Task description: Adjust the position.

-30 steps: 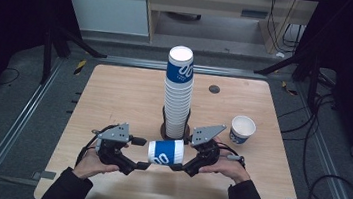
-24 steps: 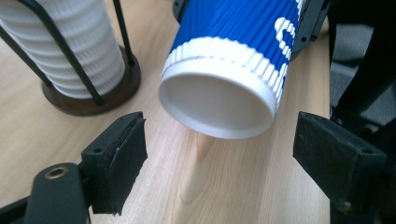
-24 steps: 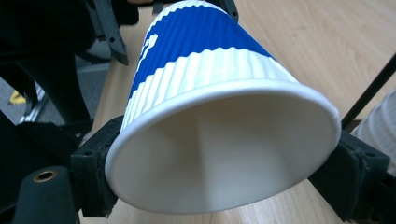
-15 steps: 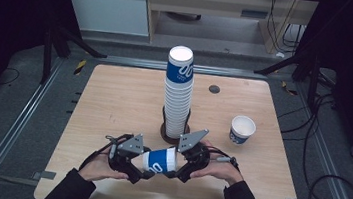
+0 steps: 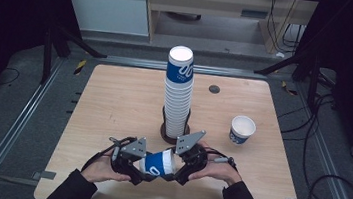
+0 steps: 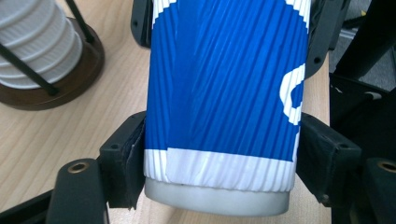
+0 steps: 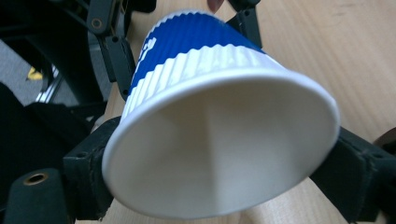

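One cup (image 5: pixel 158 163) lay sideways in front of the stack (image 5: pixel 177 97). The left gripper (image 5: pixel 137 168) clamped its bottom. The right gripper (image 5: pixel 179 166) had just been opening around its rim. Standing it up was left.

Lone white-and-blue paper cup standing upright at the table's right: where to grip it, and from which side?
Grip the lone white-and-blue paper cup across its ribbed side wall, just below the rolled rim, coming in level from the person's near side. It stands upright, mouth up, apart from the tall cup stack, so that side looks unobstructed; the taper probably favours a high hold.

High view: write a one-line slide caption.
Both grippers hold a blue paper cup on its side near the cup stack.
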`<state>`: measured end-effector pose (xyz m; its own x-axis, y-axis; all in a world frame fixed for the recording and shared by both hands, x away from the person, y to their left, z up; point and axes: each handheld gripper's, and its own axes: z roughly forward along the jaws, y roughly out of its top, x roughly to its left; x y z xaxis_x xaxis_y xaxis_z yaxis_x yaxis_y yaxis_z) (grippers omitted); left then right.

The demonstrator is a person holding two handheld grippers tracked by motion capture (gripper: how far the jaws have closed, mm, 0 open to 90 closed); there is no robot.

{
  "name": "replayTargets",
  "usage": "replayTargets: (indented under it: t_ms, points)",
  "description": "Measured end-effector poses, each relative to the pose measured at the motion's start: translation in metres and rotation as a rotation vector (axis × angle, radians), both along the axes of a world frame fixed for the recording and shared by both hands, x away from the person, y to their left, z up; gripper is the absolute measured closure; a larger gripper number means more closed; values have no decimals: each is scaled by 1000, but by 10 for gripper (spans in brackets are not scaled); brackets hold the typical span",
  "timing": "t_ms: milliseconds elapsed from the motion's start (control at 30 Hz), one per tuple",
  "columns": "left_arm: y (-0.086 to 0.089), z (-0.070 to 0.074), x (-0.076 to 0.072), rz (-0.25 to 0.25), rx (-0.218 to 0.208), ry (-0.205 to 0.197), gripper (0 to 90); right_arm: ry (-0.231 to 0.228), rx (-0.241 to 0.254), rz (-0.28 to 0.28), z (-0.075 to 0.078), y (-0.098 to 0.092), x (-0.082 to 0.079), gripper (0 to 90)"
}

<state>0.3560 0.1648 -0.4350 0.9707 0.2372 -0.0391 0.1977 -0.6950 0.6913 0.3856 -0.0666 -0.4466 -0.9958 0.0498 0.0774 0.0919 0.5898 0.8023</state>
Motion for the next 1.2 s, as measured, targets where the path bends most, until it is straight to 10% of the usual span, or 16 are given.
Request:
replayTargets:
  t_ms: [533,1200]
  points:
    - [33,15,10,148,-260,-35,259,18,241,-176,25,-34,15,83]
    - [9,12,-2,76,-255,-53,261,103,275,-97,20,-18,10,89]
